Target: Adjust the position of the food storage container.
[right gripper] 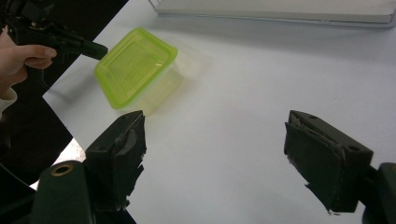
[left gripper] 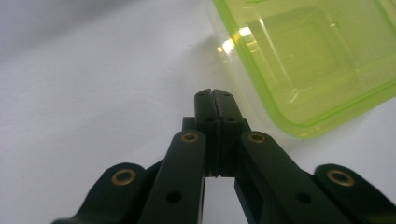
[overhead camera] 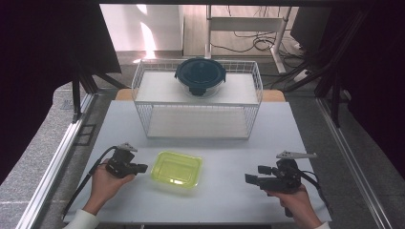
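While the left gripper [overhead camera: 141,168] sits clenched and empty just beside the green container [overhead camera: 176,169] at the table's [overhead camera: 229,143] near side, the right gripper [overhead camera: 250,179] stands released well apart; a closed-jaw nudge could skid the light container.

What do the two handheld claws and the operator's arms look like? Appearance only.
Both claws, left claw and right claw, are black, each topped by a grey three-cornered plate and trailing a black cable. The left gripper view shows brass-coloured rivets in the linkage. The right claw's pads look ragged at the edges. White sleeve cuffs on the person.
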`<state>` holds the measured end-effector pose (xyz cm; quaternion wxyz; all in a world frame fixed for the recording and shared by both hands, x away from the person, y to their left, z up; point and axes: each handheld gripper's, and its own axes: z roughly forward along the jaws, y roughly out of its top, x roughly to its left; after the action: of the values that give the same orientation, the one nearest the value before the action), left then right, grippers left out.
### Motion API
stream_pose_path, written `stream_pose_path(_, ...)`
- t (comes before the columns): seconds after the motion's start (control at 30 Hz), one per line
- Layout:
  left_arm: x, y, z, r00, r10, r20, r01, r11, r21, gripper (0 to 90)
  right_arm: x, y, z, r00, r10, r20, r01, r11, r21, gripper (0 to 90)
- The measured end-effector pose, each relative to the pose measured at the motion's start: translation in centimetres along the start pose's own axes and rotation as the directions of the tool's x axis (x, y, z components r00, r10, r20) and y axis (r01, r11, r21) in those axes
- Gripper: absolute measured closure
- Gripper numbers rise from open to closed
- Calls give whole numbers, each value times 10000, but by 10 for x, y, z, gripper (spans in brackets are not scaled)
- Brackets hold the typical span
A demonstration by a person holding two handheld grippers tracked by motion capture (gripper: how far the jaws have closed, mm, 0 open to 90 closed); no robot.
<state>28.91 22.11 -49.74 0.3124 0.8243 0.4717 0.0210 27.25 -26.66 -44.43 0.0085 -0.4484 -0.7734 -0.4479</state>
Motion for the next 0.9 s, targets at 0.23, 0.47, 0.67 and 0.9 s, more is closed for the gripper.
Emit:
stream_pose_path(0.23,-2,1,5,9999,-27,154,26,10000,60,900,-5,-1,-1,9995,255,169,-254,9997,-65,204)
stream_pose_path(0.47,-5,1,7,9996,-83,258,81,9999,67,900,-14,-1,-1,9980,385,494,-383,9993,-42,204)
stream_pose_path(0.67,-8,1,9,9989,-80,472,76,9999,102,900,-14,-1,-1,9980,363,525,-364,9993,-6,204)
stream_pose_path(0.9,-12,2,13,9970,-70,765,58,9999,152,900,-14,-1,-1,9977,322,590,-322,9995,-15,204)
